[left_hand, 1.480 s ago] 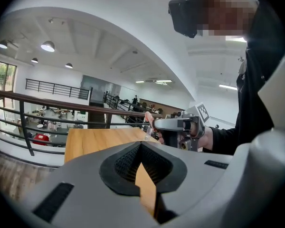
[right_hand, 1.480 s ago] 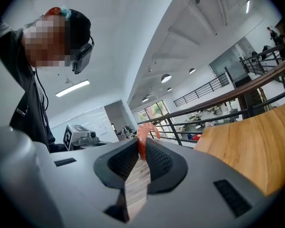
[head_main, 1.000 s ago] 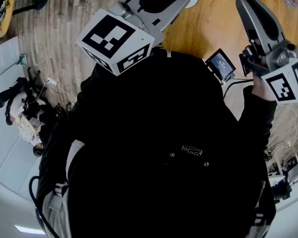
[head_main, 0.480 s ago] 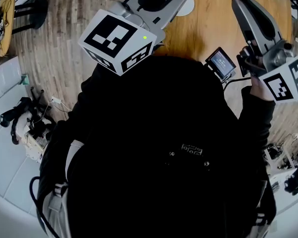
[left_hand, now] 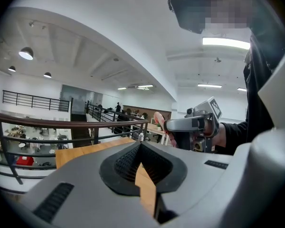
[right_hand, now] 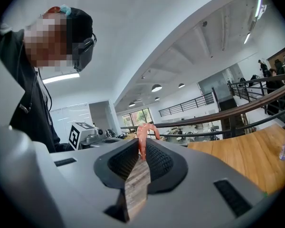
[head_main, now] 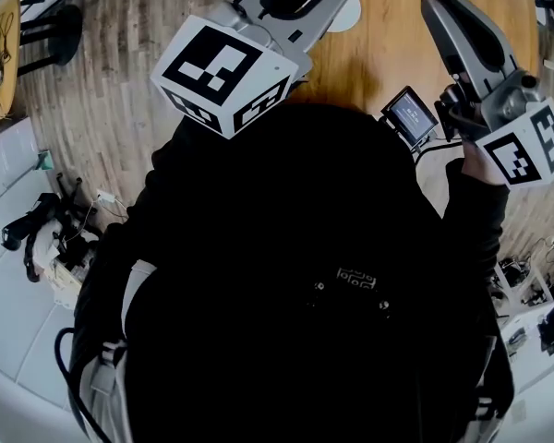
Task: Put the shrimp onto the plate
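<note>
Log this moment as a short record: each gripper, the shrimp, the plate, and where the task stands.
left gripper: jaws together, nothing between them
right gripper: shut on the shrimp
shrimp: pink, curled, pinched at one end, the rest sticking out past the jaw tips
plate: white, on the wooden table, mostly hidden under the left gripper in the head view
task status: shrimp held off to the right of the plate, not yet on it
</note>
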{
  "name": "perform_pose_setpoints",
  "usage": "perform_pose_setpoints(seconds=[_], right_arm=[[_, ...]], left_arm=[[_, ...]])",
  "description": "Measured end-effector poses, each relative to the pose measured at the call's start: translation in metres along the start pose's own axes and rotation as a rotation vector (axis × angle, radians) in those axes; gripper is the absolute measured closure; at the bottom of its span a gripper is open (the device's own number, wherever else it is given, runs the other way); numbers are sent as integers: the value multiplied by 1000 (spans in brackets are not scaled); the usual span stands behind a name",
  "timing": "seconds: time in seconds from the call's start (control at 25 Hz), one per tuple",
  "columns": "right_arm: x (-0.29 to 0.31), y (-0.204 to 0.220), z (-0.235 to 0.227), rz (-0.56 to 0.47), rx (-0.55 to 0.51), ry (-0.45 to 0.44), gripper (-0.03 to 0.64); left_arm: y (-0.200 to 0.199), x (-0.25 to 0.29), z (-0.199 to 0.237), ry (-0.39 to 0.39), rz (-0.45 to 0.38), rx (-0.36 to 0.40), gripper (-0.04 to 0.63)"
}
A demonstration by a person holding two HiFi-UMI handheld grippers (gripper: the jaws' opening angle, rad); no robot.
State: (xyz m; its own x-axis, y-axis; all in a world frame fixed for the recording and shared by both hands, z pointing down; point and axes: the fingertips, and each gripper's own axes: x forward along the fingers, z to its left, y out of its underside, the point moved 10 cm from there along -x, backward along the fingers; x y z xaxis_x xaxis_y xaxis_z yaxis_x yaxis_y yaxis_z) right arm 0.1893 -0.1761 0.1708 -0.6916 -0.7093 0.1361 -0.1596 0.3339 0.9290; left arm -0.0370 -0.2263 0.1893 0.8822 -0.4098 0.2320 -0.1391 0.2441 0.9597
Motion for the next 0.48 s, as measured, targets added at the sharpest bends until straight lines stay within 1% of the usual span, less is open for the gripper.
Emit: perform_pose_setpoints(seconds=[0.16, 0.28, 0.48], right_arm=[[-8, 6, -3, -12, 13, -2, 558], [-3, 9, -5, -6, 10, 3, 558], [13, 16, -12, 32, 7, 0, 558]], left_arm=[[2, 1, -5, -6, 2, 2, 597], [7, 0, 1, -3, 6, -4, 597], [21, -6, 14, -21, 23, -42, 597]])
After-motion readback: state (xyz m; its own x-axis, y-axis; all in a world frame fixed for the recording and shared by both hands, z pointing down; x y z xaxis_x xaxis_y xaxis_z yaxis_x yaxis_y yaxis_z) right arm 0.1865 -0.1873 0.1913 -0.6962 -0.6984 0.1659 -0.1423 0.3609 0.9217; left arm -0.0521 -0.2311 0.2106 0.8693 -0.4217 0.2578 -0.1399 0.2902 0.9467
